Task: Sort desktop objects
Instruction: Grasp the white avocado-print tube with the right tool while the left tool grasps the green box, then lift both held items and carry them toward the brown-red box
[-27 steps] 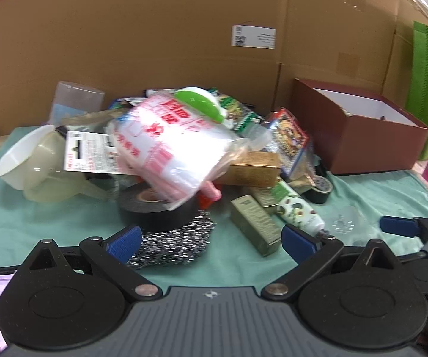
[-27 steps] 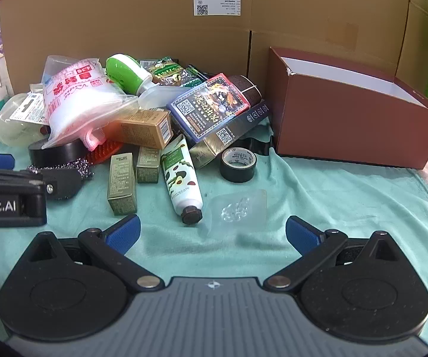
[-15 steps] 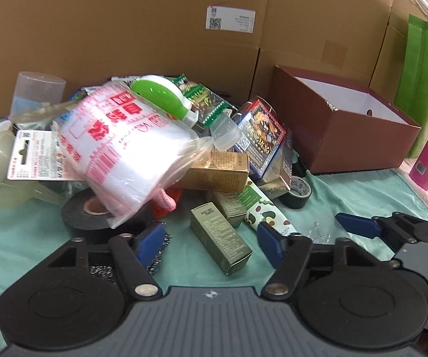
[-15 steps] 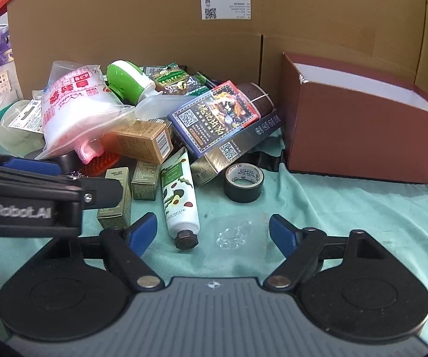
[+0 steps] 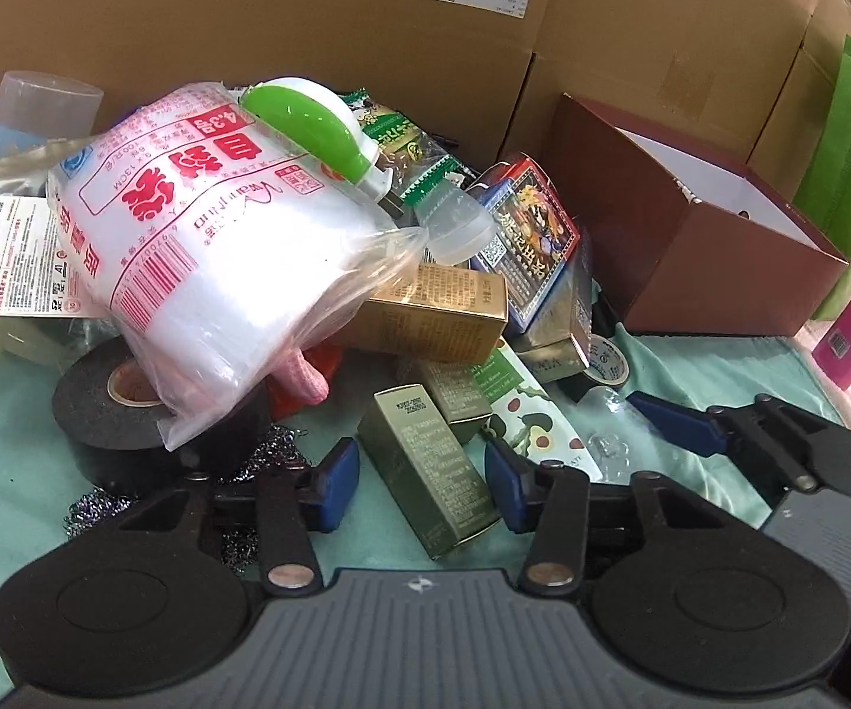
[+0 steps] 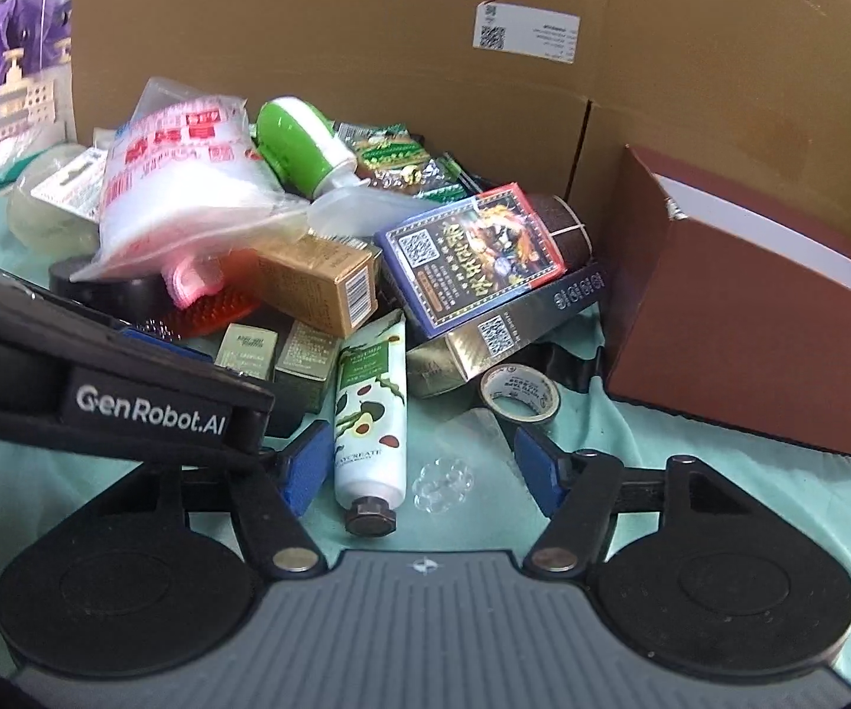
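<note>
Teal cloth (image 5: 0, 413) desk, cardboard wall behind. Compared to a second ago, both grippers are way closer to the pile. Left gripper (image 5: 422, 484) has narrowed around the olive box (image 5: 425, 472), not squeezing yet. Right gripper (image 6: 422, 461), narrowed too, brackets the hand cream tube (image 6: 369, 407), pads clear.

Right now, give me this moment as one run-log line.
left gripper: open, astride small olive-gold carton | right gripper: open, around white avocado-print tube | dark red open box: contents unseen

Both claws narrower & nearer pile; left claw (image 5: 422, 481) astride green box (image 5: 425, 472).
</note>
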